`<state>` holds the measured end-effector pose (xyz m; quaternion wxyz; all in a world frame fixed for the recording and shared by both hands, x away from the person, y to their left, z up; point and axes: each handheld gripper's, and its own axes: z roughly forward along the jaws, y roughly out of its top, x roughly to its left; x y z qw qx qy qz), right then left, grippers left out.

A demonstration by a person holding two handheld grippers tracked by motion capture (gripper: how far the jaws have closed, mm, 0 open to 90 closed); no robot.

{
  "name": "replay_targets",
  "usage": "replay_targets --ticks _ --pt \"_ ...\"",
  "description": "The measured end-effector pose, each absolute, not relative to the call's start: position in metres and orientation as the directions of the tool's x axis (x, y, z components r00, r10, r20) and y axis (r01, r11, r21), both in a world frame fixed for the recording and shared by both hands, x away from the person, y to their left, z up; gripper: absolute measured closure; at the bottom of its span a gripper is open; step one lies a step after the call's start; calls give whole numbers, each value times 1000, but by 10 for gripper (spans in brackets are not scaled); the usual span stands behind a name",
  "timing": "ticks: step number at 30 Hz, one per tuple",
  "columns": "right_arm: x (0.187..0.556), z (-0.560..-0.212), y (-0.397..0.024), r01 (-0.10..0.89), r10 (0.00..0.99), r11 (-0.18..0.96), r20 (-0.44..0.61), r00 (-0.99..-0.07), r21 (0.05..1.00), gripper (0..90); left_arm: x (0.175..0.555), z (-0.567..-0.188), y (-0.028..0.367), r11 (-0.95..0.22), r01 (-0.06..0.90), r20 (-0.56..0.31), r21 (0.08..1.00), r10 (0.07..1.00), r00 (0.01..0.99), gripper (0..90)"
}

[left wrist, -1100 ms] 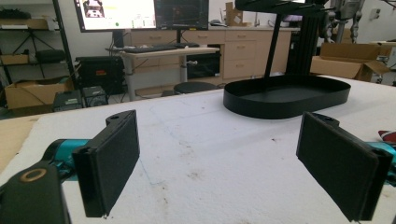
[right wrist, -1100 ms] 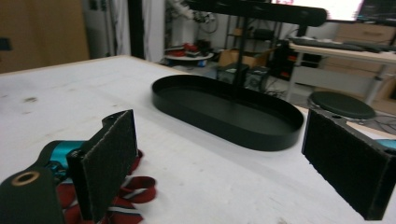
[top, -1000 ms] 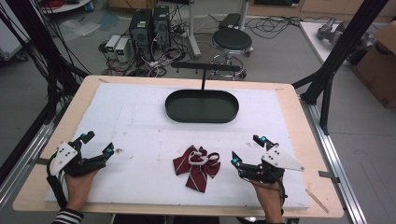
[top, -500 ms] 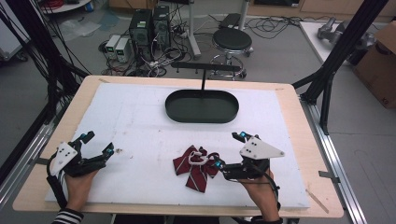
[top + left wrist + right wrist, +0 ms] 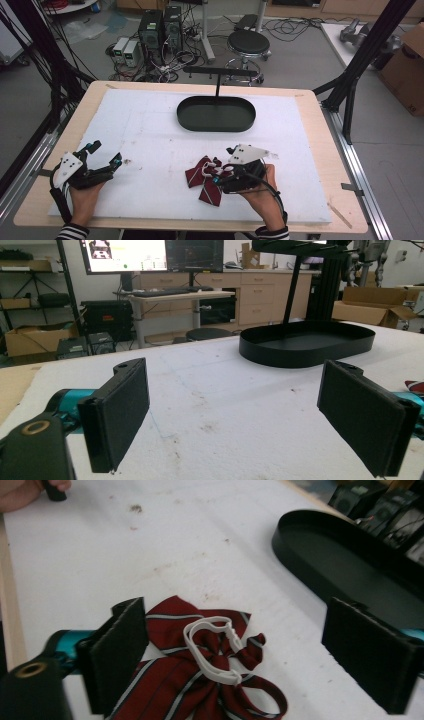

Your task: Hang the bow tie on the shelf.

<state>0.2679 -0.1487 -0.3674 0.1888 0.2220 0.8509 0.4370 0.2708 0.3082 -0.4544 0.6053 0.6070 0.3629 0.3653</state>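
- You are holding the right gripper (image 5: 218, 175) with its jaws spread wide, gripping nothing, right over the dark red striped bow tie (image 5: 202, 176).
- The bow tie (image 5: 200, 680) is lying on the white foam board (image 5: 150, 140), its white plastic clasp (image 5: 212, 647) facing up between your jaws.
- Your left gripper (image 5: 105, 161) is resting wide open and empty near the board's left edge.
- The black oval tray (image 5: 216, 114) is sitting well behind the tie.
- No brand or writing is showing legibly; the monitor (image 5: 122, 252) text is too small.
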Motion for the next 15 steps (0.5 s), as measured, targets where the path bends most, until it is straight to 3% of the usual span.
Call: replay_targets --ticks 11,15 --pt "275 -375 -130 236 490 570 -94 -867 787 161 271 -454 308 -4 1 3 1000 882 471 138" --pt "279 -378 -126 227 468 588 -97 -878 777 220 271 -454 309 -4 2 3 1000 883 469 137"
